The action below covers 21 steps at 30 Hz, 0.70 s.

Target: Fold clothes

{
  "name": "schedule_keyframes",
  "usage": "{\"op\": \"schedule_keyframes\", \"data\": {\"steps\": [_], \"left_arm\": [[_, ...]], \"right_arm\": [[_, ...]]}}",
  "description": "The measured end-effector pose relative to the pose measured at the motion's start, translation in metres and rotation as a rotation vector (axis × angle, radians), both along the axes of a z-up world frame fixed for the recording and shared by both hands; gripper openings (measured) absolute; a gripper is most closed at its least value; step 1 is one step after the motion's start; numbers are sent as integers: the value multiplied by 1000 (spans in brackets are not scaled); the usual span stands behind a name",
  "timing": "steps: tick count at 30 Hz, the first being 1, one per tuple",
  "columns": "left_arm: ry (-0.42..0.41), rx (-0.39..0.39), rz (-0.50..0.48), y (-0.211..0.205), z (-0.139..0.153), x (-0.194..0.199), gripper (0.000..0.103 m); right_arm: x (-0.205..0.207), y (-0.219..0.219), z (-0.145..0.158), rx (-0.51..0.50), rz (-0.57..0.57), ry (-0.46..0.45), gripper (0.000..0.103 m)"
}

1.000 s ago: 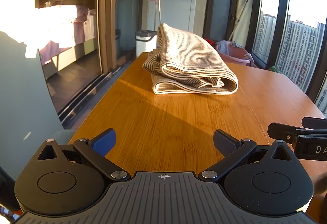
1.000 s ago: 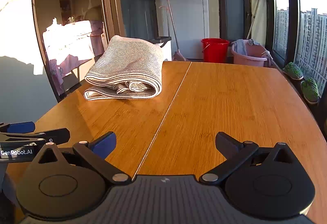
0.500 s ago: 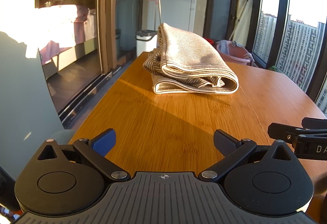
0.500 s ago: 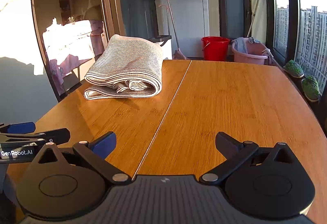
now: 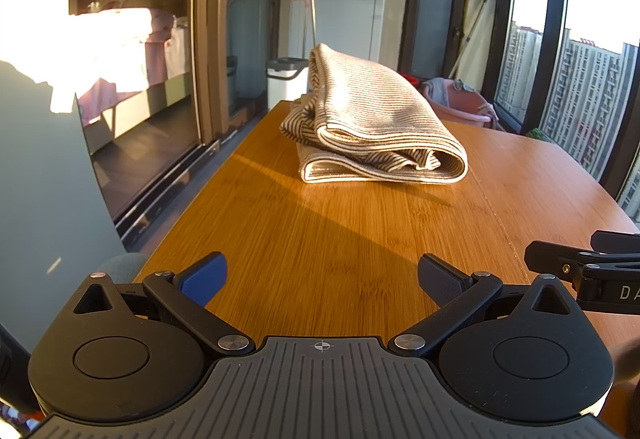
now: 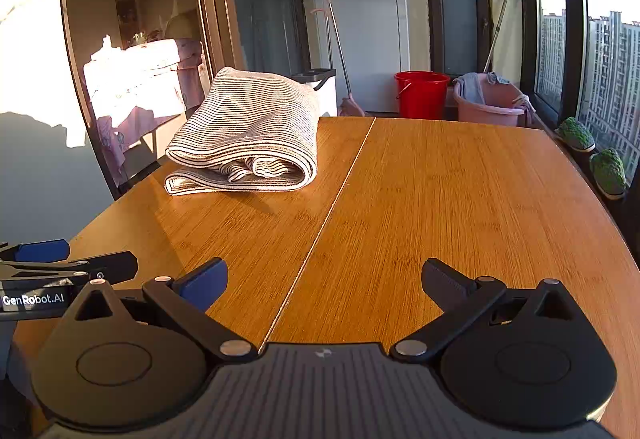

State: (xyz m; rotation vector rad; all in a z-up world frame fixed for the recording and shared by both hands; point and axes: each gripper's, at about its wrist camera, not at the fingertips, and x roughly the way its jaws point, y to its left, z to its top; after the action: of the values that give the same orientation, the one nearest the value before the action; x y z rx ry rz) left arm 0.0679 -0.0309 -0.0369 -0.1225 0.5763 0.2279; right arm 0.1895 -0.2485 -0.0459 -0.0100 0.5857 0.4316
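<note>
Both grippers hung low over the near end of the wooden table, side by side and well apart from the cloth. The left gripper had its fingers spread wide, the blue pad and the dark pad far from each other with only bare tabletop between them; they grasped nothing and touched nothing. The right gripper was the same, its fingers splayed and empty above the seam in the table. The striped garment lay folded in a thick bundle toward the far left part of the table, near the sliding door, its rolled edges facing the grippers. Beyond the table's far end stood a red bucket and a pink basin, close beside each other on the floor.
</note>
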Motion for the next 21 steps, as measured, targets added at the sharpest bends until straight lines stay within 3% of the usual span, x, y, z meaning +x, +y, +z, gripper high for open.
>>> {"op": "schedule_keyframes", "data": {"steps": [21], "left_arm": [[-1,-5,1,-1,0,0,103]], "right_arm": [[-1,1,1,0,-1,1,103]]}}
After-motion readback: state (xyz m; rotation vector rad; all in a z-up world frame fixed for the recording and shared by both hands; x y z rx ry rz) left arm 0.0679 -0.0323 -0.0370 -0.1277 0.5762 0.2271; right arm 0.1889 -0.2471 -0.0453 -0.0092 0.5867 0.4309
